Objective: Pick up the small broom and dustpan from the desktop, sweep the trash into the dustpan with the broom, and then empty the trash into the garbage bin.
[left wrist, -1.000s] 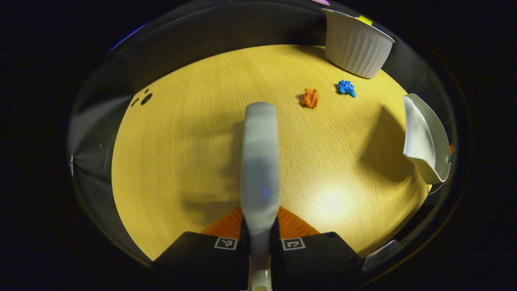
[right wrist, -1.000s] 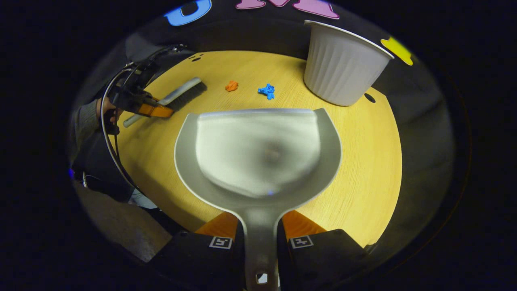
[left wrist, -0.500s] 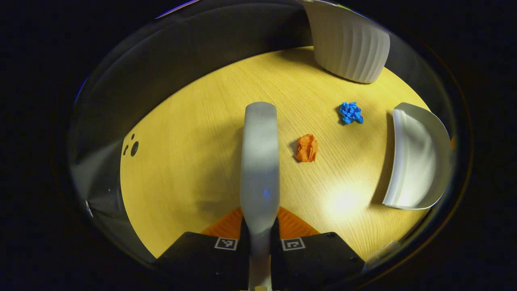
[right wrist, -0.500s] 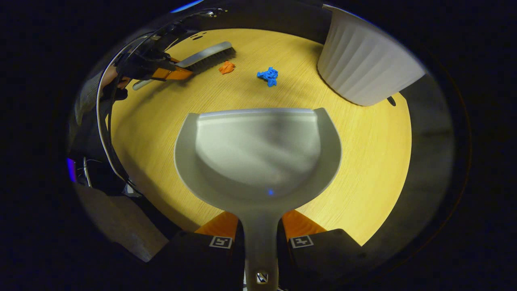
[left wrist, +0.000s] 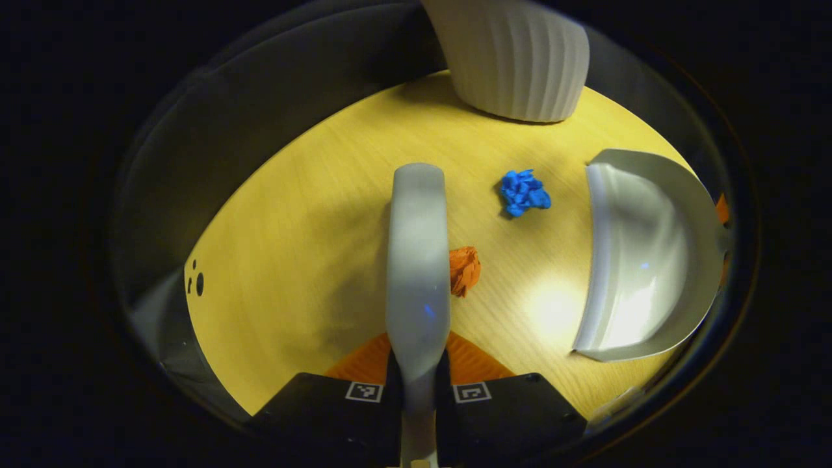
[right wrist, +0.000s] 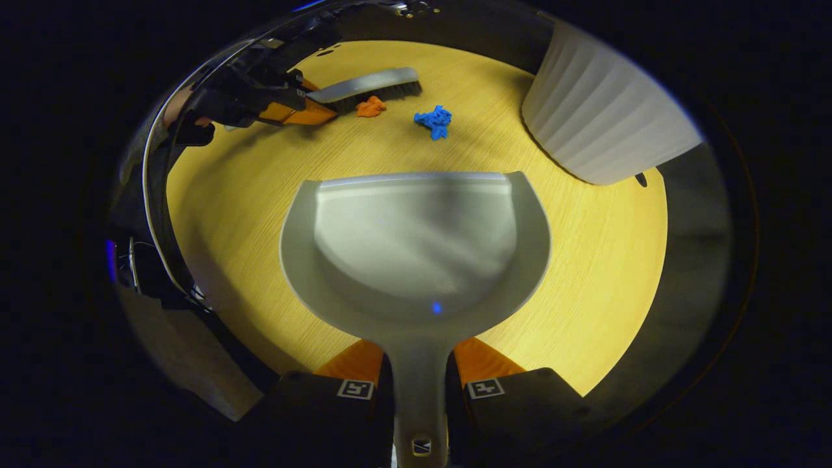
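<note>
2 scraps of crumpled paper lie on the desk [left wrist: 312, 214]: an orange scrap [left wrist: 465, 270] and a blue scrap [left wrist: 524, 192]. In the left gripper view, the left gripper [left wrist: 417, 364] has both fingers pressed on the handle of the broom [left wrist: 417, 260], which runs straight forward from the fingers. The orange scrap touches the broom's right side, partly tucked under it. The blue scrap lies apart from the broom, between it and the open mouth of the dustpan [left wrist: 643, 260], which sits near the desk's right edge in this view with its front lip turned toward the scraps. The white ribbed garbage bin [left wrist: 513, 58] stands at the far edge of the desk, beyond the blue scrap.

In the right gripper view, the right gripper [right wrist: 419, 383] clamps the dustpan's handle between its 2 fingers, and the dustpan [right wrist: 416, 247] spreads forward with its pan bare. Whether its lip touches the desk [right wrist: 585, 279] I cannot tell. Beyond the lip lie the blue scrap [right wrist: 434, 121] and the orange scrap [right wrist: 371, 106], the latter touching the bristles of the broom [right wrist: 370, 84]. The left gripper [right wrist: 296, 110] holds that broom near the desk's far left edge, with a hand [right wrist: 185, 120] behind it. The garbage bin [right wrist: 604, 123] stands at the far right corner.
</note>
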Motion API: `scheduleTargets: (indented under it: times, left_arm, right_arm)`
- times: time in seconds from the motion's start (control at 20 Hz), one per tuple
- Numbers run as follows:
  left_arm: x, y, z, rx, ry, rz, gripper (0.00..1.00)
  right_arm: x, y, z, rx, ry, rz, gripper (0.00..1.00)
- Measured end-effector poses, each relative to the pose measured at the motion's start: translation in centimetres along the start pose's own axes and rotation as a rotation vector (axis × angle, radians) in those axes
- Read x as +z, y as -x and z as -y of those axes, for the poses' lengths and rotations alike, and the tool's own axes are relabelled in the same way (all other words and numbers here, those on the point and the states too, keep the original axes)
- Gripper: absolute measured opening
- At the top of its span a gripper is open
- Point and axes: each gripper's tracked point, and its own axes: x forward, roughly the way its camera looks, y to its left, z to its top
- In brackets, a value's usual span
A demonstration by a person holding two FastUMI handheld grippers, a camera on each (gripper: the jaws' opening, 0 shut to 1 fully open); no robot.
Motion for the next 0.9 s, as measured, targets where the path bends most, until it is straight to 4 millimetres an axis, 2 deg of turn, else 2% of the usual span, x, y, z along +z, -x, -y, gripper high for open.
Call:
scheduleTargets:
  times: [0.15, 0.2, 0.25, 0.3, 0.35, 0.4, 0.45, 0.5, 0.55, 0.6, 0.65, 0.75, 0.9]
  left_arm:
    - [0.9, 0.4, 3.6, -0.117, -0.027, 0.002, 0.25]
    - [1.1, 0.6, 4.6, -0.143, -0.040, 0.002, 0.25]
    - [1.2, 0.8, 5.4, -0.168, -0.051, 0.002, 0.25]
    - [1.3, 1.0, 6.2, -0.196, -0.054, 0.000, 0.25]
    - [1.4, 1.5, 6.6, -0.226, -0.054, 0.002, 0.25]
    - [1.4, 1.9, 7.3, -0.262, -0.060, 0.004, 0.25]
    - [1.3, 2.2, 8.1, -0.298, -0.070, 0.001, 0.25]
    - [1.2, 2.7, 8.8, -0.338, -0.078, -0.004, 0.25]
    - [1.1, 3.1, 9.8, -0.390, -0.079, -0.012, 0.25]
    - [0.8, 3.7, 10.4, -0.433, -0.079, -0.017, 0.25]
    - [0.7, 4.1, 10.9, -0.463, -0.078, -0.021, 0.25]
    - [0.2, 5.2, 10.6, -0.483, -0.079, -0.041, 0.23]
    - [-0.4, 6.7, 11.2, -0.475, -0.073, -0.033, 0.25]
  right_arm:
    - [0.1, -0.3, 0.3, 0.010, 0.015, 0.015, 0.37]
    - [0.3, -0.4, 0.4, 0.010, 0.022, 0.021, 0.42]
    - [0.3, -0.5, 0.4, 0.013, 0.027, 0.029, 0.37]
    - [0.2, -0.6, 0.2, 0.017, 0.026, 0.036, 0.37]
    - [0.2, -0.9, 0.4, 0.018, 0.027, 0.042, 0.42]
    - [0.1, -1.1, 0.5, 0.018, 0.032, 0.047, 0.37]
    - [0.0, -1.2, 0.5, 0.020, 0.033, 0.050, 0.42]
    - [0.0, -1.2, 0.6, 0.021, 0.033, 0.055, 0.42]
    - [-0.1, -1.4, 0.5, 0.023, 0.034, 0.061, 0.37]
    - [-0.1, -1.5, 0.5, 0.021, 0.033, 0.070, 0.37]
    - [0.1, -1.9, 0.6, 0.021, 0.030, 0.084, 0.37]
    - [0.3, -2.3, 0.5, 0.021, 0.013, 0.121, 0.37]
    - [0.7, -2.9, 0.0, 0.016, -0.006, 0.162, 0.37]
